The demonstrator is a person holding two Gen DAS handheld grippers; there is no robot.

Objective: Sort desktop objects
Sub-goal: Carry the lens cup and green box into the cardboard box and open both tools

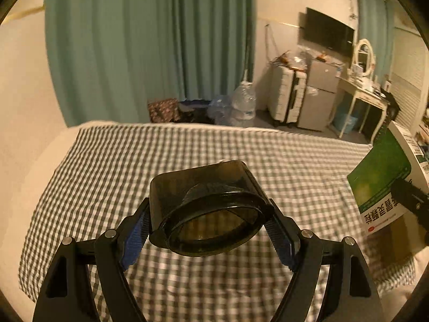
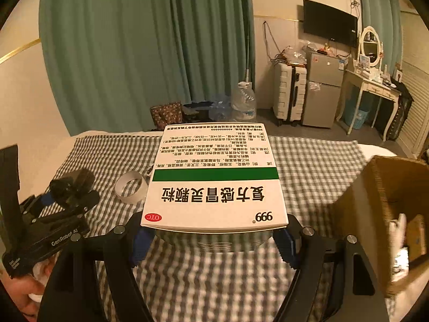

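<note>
Above checked cloth (image 2: 214,281), both loaded tools tilted downward

You're working in dim, warm yellowish indoor light with soft shadows, motion blur smearing the checkered cloth (image 1: 187,145) in both views, and strong fisheye bending with black vignetting at every frame corner.

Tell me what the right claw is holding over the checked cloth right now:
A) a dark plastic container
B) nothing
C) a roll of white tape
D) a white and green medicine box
D: in the right wrist view the white and green medicine box sits clamped in the right claw; the dark plastic container is in the left claw.
</note>
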